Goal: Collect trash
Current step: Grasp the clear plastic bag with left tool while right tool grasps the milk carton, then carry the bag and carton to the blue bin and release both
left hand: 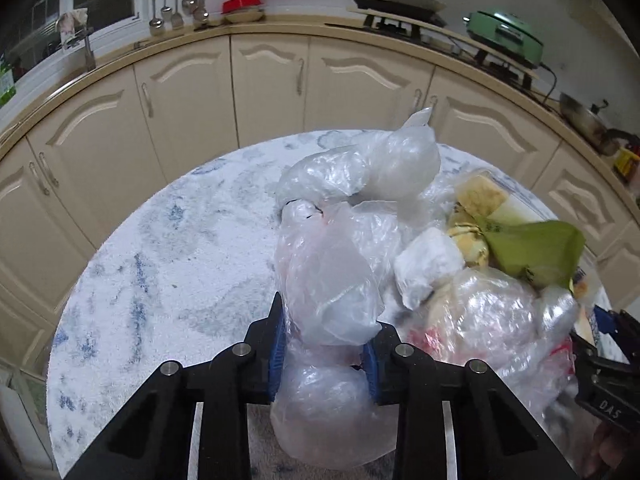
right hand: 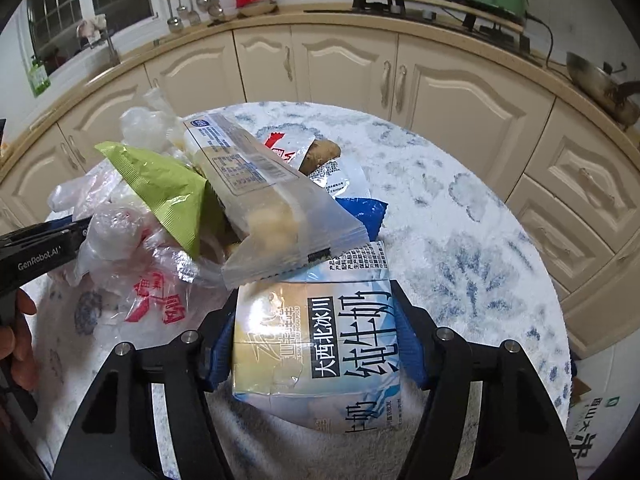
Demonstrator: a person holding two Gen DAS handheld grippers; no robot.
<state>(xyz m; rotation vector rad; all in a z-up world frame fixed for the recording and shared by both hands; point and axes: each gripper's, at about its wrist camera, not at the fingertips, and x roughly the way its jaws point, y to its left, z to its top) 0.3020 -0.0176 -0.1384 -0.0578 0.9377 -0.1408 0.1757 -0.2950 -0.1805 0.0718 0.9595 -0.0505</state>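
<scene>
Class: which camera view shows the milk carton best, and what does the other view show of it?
The right wrist view: the milk carton fills the foreground, clamped in the right gripper, its printed face readable. The left wrist view shows no clear sign of it; the trash pile lies where it would be.

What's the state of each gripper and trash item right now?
left gripper: shut on clear plastic bag
right gripper: shut on milk carton
green wrapper: opened, on pile
clear snack packet: opened, lying atop carton
</scene>
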